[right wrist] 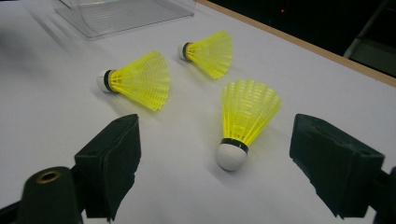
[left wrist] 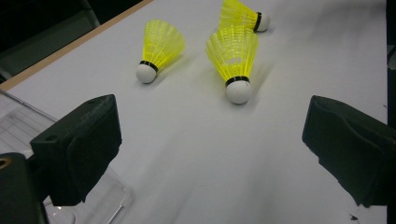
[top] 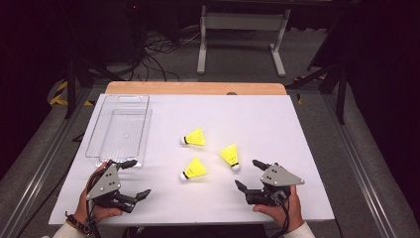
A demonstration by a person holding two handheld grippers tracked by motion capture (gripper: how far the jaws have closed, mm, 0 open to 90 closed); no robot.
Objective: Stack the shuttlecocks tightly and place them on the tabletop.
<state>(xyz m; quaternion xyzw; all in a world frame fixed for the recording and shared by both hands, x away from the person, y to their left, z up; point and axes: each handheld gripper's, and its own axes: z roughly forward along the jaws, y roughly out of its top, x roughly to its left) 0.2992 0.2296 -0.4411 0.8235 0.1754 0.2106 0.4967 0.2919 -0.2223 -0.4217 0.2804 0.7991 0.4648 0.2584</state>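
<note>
On the white table [top: 277,124], a clear plastic tray [top: 119,130] sits at the far left, and just before its near end the left gripper [top: 132,178] hovers with its jaws spread wide and nothing between them. Three yellow shuttlecocks lie on their sides mid-table, apart from one another: the far shuttlecock [top: 193,138], the near shuttlecock [top: 193,170] and the right shuttlecock [top: 230,156]. The right gripper [top: 250,174], jaws likewise wide apart and empty, points at the right shuttlecock [right wrist: 245,122] lying just ahead of it.
</note>
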